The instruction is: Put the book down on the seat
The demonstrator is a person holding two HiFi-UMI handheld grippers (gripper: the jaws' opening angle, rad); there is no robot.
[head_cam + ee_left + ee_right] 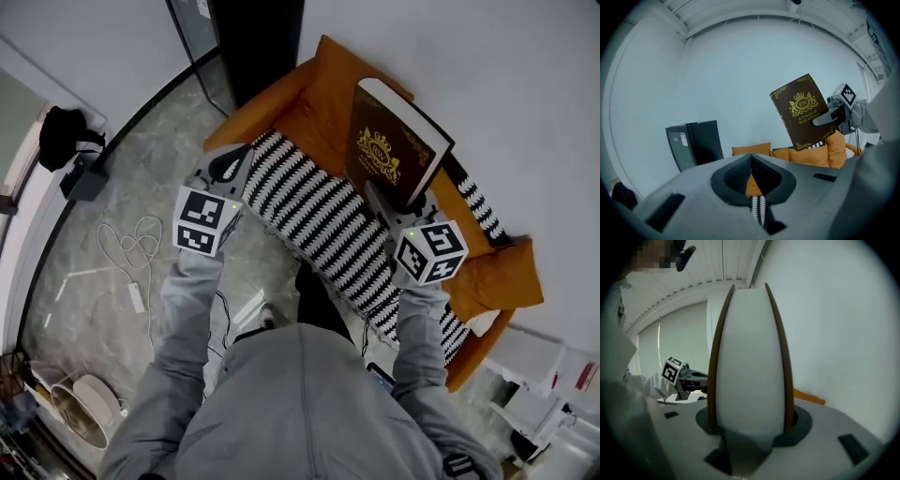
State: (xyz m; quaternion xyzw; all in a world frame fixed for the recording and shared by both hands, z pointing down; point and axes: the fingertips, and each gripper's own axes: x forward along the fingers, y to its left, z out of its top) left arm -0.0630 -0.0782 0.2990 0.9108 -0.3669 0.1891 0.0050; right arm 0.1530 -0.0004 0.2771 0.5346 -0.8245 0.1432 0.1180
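Note:
My right gripper [398, 202] is shut on the bottom edge of a thick brown book [394, 145] with a gold crest, and holds it upright. The book hangs above the orange sofa seat [309, 103], over a black-and-white striped blanket [319, 216]. In the right gripper view its white page block [750, 357] fills the gap between the jaws. From the left gripper view the book's cover [804, 117] shows, tilted, with the right gripper [834, 117] beside it. My left gripper [228, 164] is shut and holds nothing, at the sofa's left end.
An orange cushion [497, 272] lies at the sofa's right end. A dark cabinet [693, 140] stands left of the sofa against the wall. White cables [131, 244] and a black bag [61, 131] lie on the marble floor. White shelving [544, 384] is at the lower right.

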